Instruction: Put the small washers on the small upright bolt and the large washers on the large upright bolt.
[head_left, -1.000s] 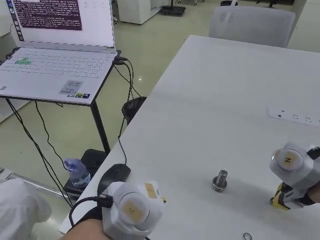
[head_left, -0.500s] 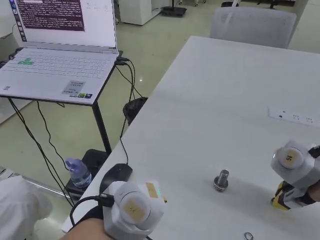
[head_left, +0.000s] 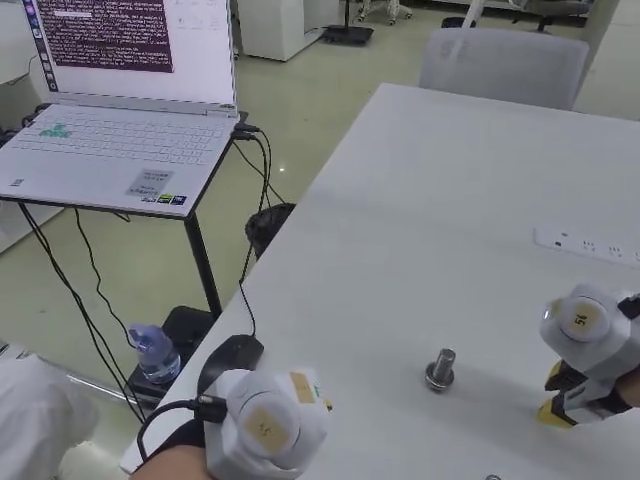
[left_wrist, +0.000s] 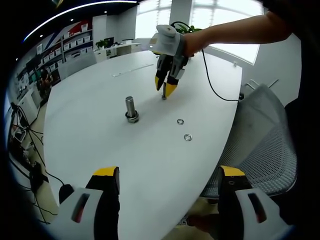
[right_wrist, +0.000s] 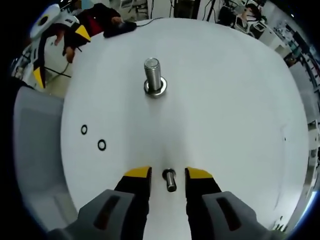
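Left gripper (left_wrist: 167, 172): jaws spread wide, empty, at the edge of the white table (right_wrist: 225, 100). Two washers (right_wrist: 101, 145) lie flat, well apart from both grippers. Large upright bolt (right_wrist: 154, 75) stands mid-table. Right gripper (right_wrist: 168, 172): jaws parted, straddling the small upright bolt (right_wrist: 170, 182), no contact visible.

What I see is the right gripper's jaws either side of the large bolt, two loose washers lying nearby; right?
Not quite: in the right gripper view, the right gripper has its jaws either side of the small bolt, not the large bolt. Two loose washers do lie nearby.
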